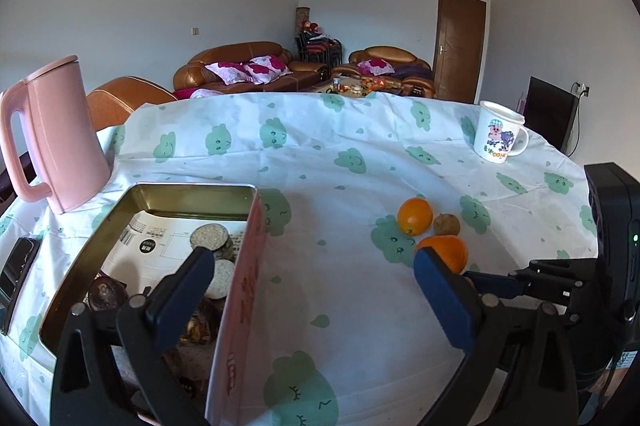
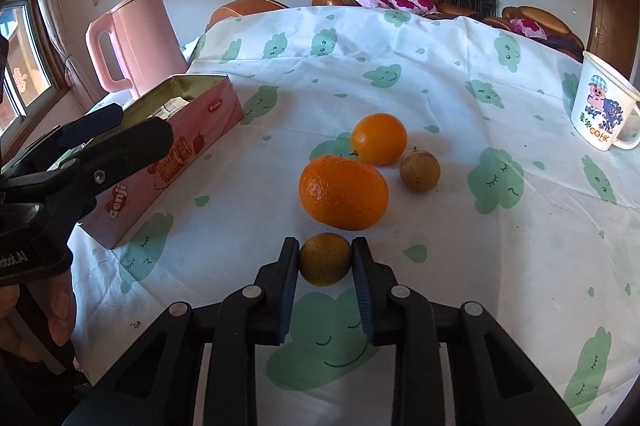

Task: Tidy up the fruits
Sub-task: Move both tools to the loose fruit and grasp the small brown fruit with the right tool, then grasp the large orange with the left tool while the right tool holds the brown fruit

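Note:
My right gripper is shut on a small yellow-brown fruit that rests on the cloth. Just beyond it lie a large orange, a smaller orange and a small brown fruit. The left wrist view shows the same group: smaller orange, brown fruit and large orange, with the right gripper reaching in from the right. My left gripper is open and holds nothing. Its left finger is over the open pink tin, its right finger near the large orange.
The tin holds round biscuits and dark round items on a printed sheet. A pink kettle stands behind it at the table's left. A white cartoon mug is at the far right. A dark phone lies left of the tin.

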Demonstrator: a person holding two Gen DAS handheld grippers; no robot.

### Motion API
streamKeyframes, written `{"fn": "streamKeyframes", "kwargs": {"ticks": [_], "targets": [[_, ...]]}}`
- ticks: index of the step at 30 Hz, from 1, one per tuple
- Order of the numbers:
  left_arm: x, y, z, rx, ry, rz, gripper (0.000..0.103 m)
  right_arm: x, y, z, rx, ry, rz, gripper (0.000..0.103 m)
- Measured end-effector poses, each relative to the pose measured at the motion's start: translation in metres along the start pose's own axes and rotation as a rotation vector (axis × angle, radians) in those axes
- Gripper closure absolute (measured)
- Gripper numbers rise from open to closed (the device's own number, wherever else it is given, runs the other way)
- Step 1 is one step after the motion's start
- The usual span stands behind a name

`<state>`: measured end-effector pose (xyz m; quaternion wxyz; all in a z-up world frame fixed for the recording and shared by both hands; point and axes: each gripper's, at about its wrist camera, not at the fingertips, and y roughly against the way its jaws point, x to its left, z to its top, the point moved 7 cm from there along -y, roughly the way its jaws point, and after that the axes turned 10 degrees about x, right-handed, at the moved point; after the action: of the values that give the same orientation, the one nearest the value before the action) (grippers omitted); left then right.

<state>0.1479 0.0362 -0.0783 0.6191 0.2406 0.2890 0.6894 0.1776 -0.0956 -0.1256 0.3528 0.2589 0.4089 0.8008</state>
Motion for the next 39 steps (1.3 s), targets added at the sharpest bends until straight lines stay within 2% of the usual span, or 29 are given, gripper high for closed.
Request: {"fn": "streamKeyframes", "kwargs": {"ticks": [4,8,11,19,21,23,25,26,30,39], "targets": [[-0.017,-0.009,0.003,0.020,-0.027,-0.012,0.001,-0.030,0.015,0.001,-0.041,-0.063,-0.043,0.075],[-0.040,-0.021,0.005,0.044,-0.044,-0.063,0.001,-0.066,0.031,0.005,-0.088,-0.145,-0.092,0.075],[-0.062,-0.033,0.005,0.083,-0.059,-0.113,0.001,-0.082,0.037,0.010,-0.111,-0.164,-0.171,0.075],[-0.101,-0.055,-0.005,0.182,-0.122,-0.192,0.009,-0.093,0.039,0.010,-0.132,-0.192,-0.182,0.075],[-0.103,-0.058,-0.006,0.199,-0.124,-0.205,0.021,-0.091,0.038,0.009,-0.135,-0.181,-0.180,0.074],[-0.106,-0.068,-0.010,0.253,-0.136,-0.217,0.029,-0.091,0.038,0.010,-0.134,-0.177,-0.175,0.074],[-0.108,-0.073,-0.013,0.287,-0.138,-0.243,0.043,-0.092,0.036,0.009,-0.128,-0.185,-0.159,0.074],[-0.109,-0.074,-0.014,0.294,-0.141,-0.254,0.054,-0.093,0.036,0.009,-0.127,-0.191,-0.150,0.074],[-0.108,-0.071,-0.013,0.280,-0.132,-0.255,0.055,-0.095,0.038,0.007,-0.143,-0.206,-0.121,0.074],[-0.092,-0.055,-0.002,0.173,-0.063,-0.236,0.055,-0.080,0.057,0.008,-0.243,-0.137,-0.077,0.074]]}}
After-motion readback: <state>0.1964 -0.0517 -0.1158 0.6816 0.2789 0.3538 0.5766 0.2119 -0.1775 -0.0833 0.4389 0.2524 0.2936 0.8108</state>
